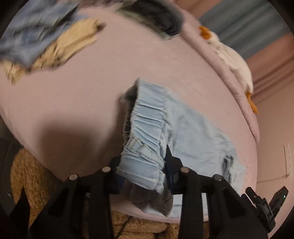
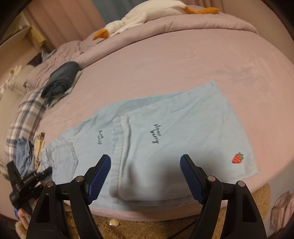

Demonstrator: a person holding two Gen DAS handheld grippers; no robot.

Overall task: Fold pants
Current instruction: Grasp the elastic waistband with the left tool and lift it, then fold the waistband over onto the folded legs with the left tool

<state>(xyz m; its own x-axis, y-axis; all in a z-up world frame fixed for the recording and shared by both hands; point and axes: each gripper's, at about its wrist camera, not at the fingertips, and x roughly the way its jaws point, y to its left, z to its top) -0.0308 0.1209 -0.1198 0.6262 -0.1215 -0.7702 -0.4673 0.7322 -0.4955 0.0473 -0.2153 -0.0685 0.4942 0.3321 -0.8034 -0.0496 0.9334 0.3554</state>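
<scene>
Light blue pants (image 2: 165, 139) lie on the pink bed, legs folded over, with dark script and a red strawberry patch (image 2: 238, 158). My left gripper (image 1: 145, 171) is shut on the pants' elastic waistband (image 1: 145, 128), lifted a little off the bed near its front edge. My right gripper (image 2: 145, 176) is open just above the folded legs, its blue pads (image 2: 100, 176) apart and holding nothing. The left gripper also shows at the lower left of the right wrist view (image 2: 25, 183).
The pink bed (image 1: 82, 92) holds a pile of blue and tan clothes (image 1: 36, 42) at the far left, dark folded clothes (image 2: 60, 80), a plaid garment (image 2: 25, 117), and a white goose plush (image 2: 139, 16) on the quilt. Brown fuzzy rug (image 1: 33, 180) lies below the bed edge.
</scene>
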